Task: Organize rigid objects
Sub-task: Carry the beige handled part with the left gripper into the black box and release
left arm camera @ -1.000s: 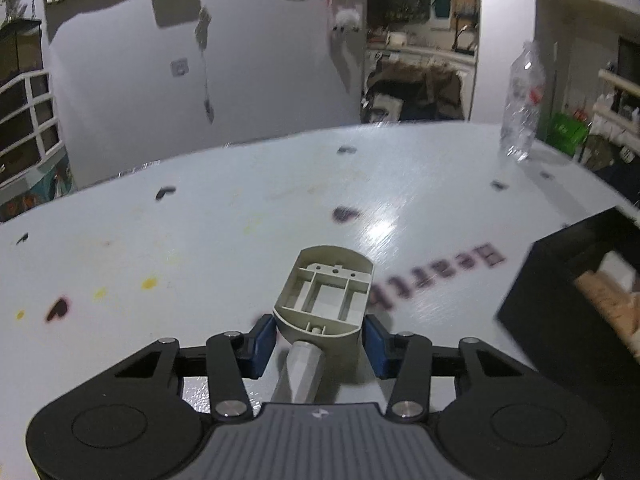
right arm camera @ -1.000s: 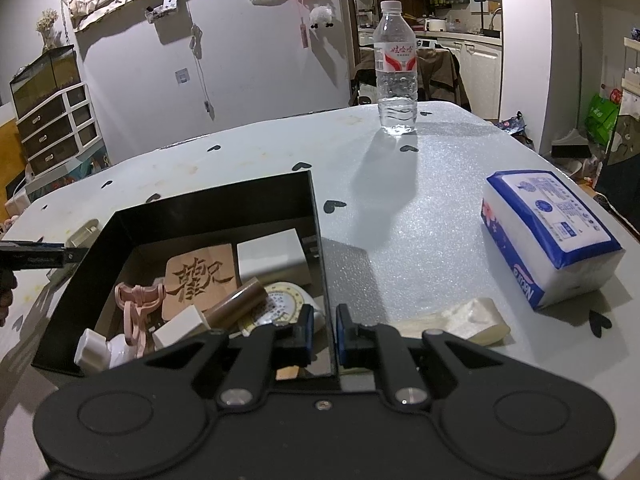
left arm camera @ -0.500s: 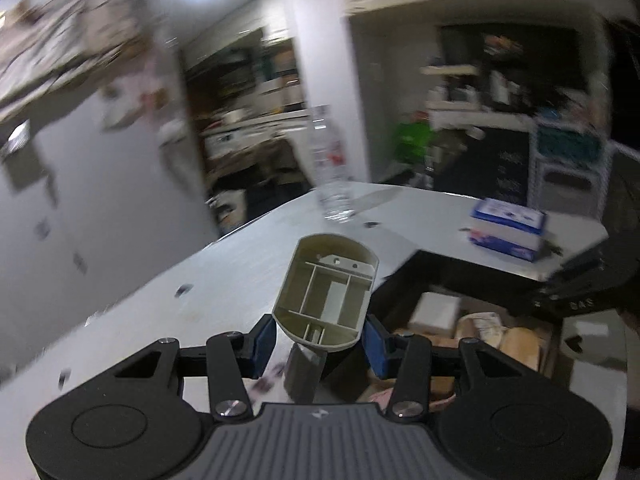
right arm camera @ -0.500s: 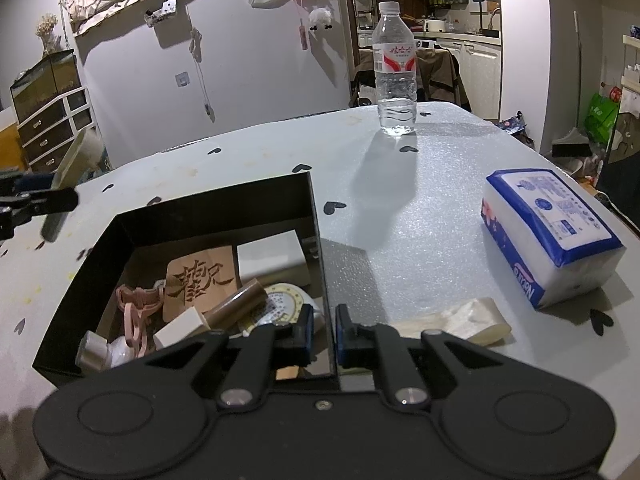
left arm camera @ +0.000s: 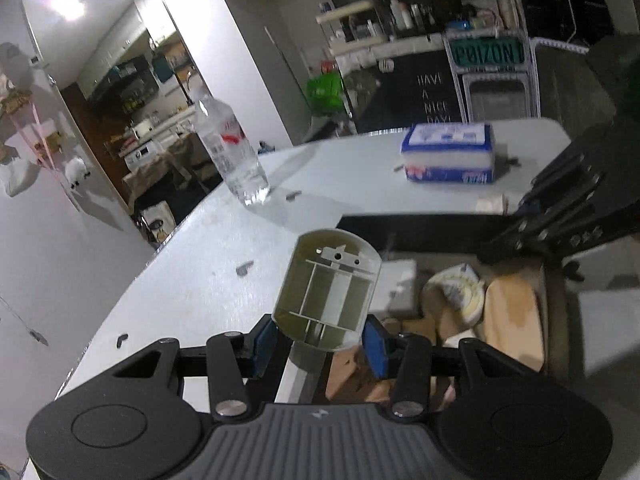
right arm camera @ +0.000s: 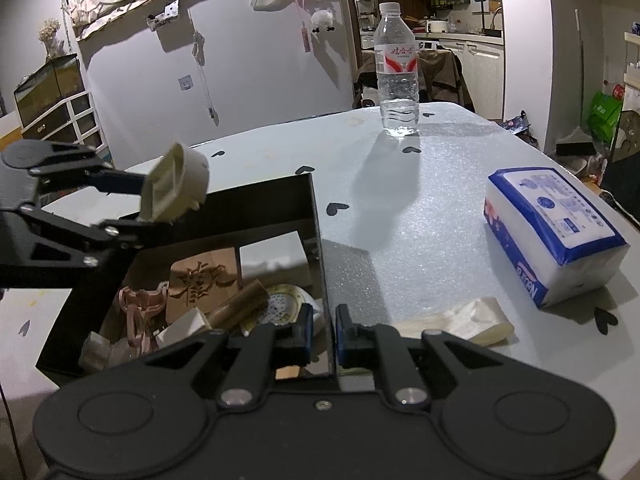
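The left gripper (left arm camera: 322, 340) clamps one beige ribbed plastic shell (left arm camera: 328, 288) between its blue pads, holding it in the air. In the right wrist view the shell (right arm camera: 176, 188) sits at the left of the frame, above the far left wall of the single black box (right arm camera: 316, 216). The box interior lies below and to the right of the shell, so the coming move likely is a short lowering into it. The shell's long axis runs along the fingers, open ribbed face toward the left camera.

The right gripper (right arm camera: 322, 330) pinches the box's near right wall, apparently steadying it.

Inside the box: one carved wooden block (right arm camera: 204, 280), one white block (right arm camera: 274, 258), one pink cutter (right arm camera: 138, 310), among other pieces. Outside it on the table (right arm camera: 440, 184): one water bottle (right arm camera: 397, 76), one tissue pack (right arm camera: 554, 228), one cream moulded piece (right arm camera: 460, 320).
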Demonstrator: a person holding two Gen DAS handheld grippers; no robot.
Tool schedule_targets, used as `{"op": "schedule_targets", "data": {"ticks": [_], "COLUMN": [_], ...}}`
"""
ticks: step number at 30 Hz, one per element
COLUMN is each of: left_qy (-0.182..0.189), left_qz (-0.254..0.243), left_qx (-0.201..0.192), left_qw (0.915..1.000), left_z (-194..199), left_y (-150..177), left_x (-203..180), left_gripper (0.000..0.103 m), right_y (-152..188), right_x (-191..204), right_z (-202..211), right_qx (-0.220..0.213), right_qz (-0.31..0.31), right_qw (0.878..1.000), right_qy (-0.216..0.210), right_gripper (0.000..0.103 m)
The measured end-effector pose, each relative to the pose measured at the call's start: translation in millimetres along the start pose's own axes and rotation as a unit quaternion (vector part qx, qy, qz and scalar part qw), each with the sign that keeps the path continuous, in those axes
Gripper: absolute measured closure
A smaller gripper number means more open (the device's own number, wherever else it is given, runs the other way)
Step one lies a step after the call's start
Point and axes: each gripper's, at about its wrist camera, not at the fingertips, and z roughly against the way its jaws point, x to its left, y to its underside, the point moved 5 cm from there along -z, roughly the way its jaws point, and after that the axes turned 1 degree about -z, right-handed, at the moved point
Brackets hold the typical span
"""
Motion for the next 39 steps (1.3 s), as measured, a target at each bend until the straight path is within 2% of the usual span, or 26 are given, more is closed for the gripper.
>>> {"op": "schedule_targets", "data": {"ticks": [13,17,18,23,26,30,32,39], "left_qy": [0.027,0.035,0.041,0.057,0.065,0.055,0.056,0.054], "left_qz": [0.013,0.024,0.031,0.053,0.071,0.083,0.093,0.171], "left_qx": [0.044,0.046,0.044,0.036,0.033,0.024,0.018,-0.005], "left_qw": [0.9986,0.9981,0.9977,0.9963,0.9948,0.9947,0.9939,0.9838], "left_z": [-2.4,-1.1,0.1,4.7,6.8,12.1,16.0,38.3], "left_y": [23.9,26.6,25.8,21.6,18.7,14.5,12.3,3.2], "left_x": [5.2,5.0,5.1,3.6,3.3,3.0,3.7,8.6], "left_gripper": [0.052,0.031,0.029,0.026,0.020,0.009,0.007,0.000], "right_y": [-0.5,-0.5,-0.3,-0.3,-0.3,-0.4,-0.4,-0.4], "right_x": [0.4,0.5,0.5,0.6,0.4,0.1,0.2,-0.3], "right_z": [-0.8,-0.9,-0.8,-0.9,-0.8,-1.2,-1.2,-1.4], "right_qx": [0.000,0.001,0.001,0.001,0.001,0.001,0.001,0.001], "right_qz": [-0.003,-0.004,-0.004,-0.004,-0.003,-0.003,-0.003,-0.004], "right_qw": [1.000,1.000,1.000,1.000,1.000,1.000,1.000,1.000], "right_qy": [0.000,0.001,0.001,0.001,0.001,0.002,0.001,0.001], "right_gripper": [0.091,0.091,0.091,0.091,0.091,0.091,0.091,0.091]}}
